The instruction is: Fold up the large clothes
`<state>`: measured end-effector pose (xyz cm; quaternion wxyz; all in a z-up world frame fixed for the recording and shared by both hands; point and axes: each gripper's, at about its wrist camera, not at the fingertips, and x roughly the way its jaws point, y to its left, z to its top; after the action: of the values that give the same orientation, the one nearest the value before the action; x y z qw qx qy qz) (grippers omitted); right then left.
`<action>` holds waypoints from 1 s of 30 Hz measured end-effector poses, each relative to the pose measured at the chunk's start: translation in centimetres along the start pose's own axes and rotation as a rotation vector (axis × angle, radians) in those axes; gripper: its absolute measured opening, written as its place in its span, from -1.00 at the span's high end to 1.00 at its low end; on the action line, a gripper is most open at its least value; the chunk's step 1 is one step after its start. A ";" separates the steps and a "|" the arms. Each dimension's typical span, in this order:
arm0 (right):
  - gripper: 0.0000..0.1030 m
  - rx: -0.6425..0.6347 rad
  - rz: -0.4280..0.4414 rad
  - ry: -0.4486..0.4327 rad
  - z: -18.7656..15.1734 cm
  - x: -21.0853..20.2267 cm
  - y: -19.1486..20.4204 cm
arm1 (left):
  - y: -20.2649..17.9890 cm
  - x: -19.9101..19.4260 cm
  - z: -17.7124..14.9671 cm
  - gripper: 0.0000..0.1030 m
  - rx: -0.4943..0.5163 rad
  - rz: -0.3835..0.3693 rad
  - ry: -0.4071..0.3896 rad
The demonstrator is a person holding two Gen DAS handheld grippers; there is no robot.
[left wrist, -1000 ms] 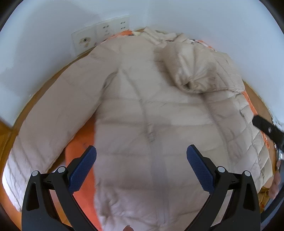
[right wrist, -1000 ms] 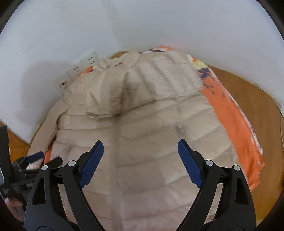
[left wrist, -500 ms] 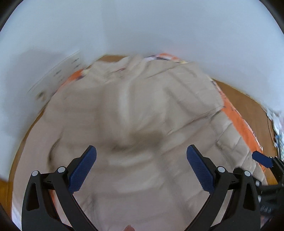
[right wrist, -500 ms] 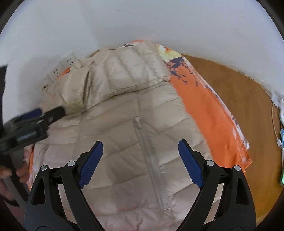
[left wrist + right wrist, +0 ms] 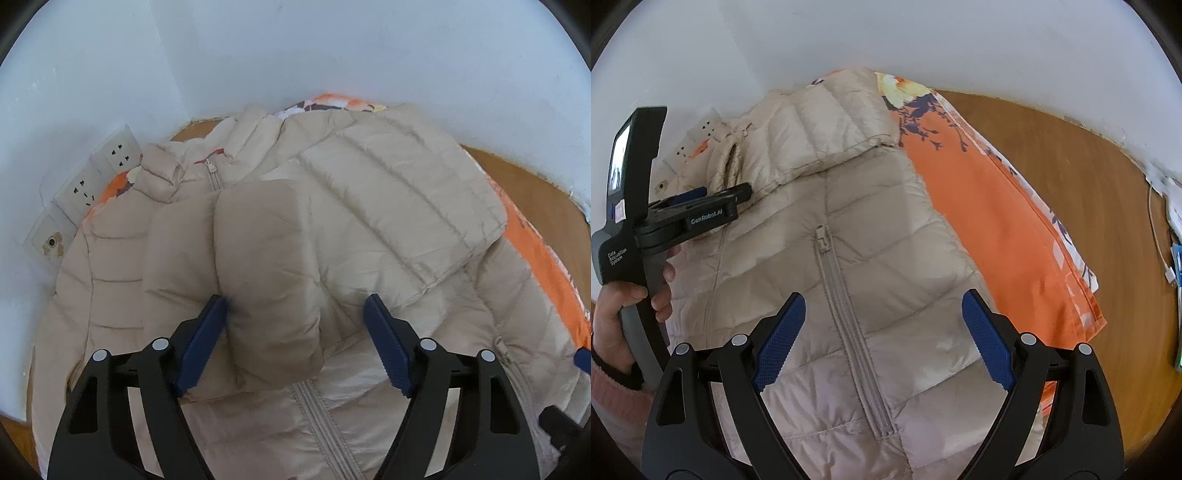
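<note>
**Puffer jacket laid flat, both sleeves folded over its front**

Left wrist view: the left claw (image 5: 293, 325) points down at a beige quilted jacket (image 5: 424, 332) that lies front up on an orange flowered cloth (image 5: 546, 258) spread over a wooden table (image 5: 535, 177). The left sleeve (image 5: 266, 280) is folded across the chest, and its end sits between the blue pads. The left pad (image 5: 201, 343) touches the sleeve's side; the right pad stands clear of it, so the claw has no hold on it. Its jaws have just been closing and remain fairly wide. The other sleeve (image 5: 402, 199) lies folded over the far shoulder. The zipper (image 5: 321, 417) runs out from under the sleeve end toward the camera. Wall sockets (image 5: 99, 170) sit on the white wall just beside the collar.

Right wrist view: the right claw (image 5: 882, 339) hangs wide open over the jacket's lower front with nothing between its pads; only the zipper passes under the gap. At the left edge a hand (image 5: 624, 314) grips the handle of the left claw, whose fingers reach over the folded sleeve. A white cable (image 5: 1156, 236) lies on the bare table at the far right.
</note>
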<state>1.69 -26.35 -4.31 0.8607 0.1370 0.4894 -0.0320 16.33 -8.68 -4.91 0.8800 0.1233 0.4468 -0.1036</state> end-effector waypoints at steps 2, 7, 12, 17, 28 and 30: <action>-0.67 0.006 0.003 -0.006 0.0 -0.1 0.0 | 0.2 0.6 0.0 -0.46 -0.002 -0.006 0.022; -0.67 -0.007 -0.007 -0.029 -0.1 -0.7 0.4 | 0.3 1.2 -0.4 -0.38 -0.007 -0.020 0.050; -0.67 -0.014 -0.017 -0.045 0.0 -1.1 0.2 | 0.3 0.4 -0.3 0.29 0.010 -0.032 0.028; -0.67 -0.037 -0.030 -0.062 1.3 -1.4 0.2 | 2.6 -1.1 0.0 0.56 -0.035 -0.068 -0.009; -0.67 -0.130 0.015 -0.107 8.9 1.4 2.9 | 11.7 -3.3 -0.1 0.59 -0.229 -0.008 -0.071; -0.67 -0.148 0.028 -0.110 10.0 2.5 3.8 | 13.5 -3.1 -0.7 0.59 -0.277 0.009 -0.068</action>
<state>12.08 -25.16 -0.85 0.8944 0.0780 0.4404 0.0088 17.95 4.54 -1.13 0.9037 -0.0008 0.4262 -0.0409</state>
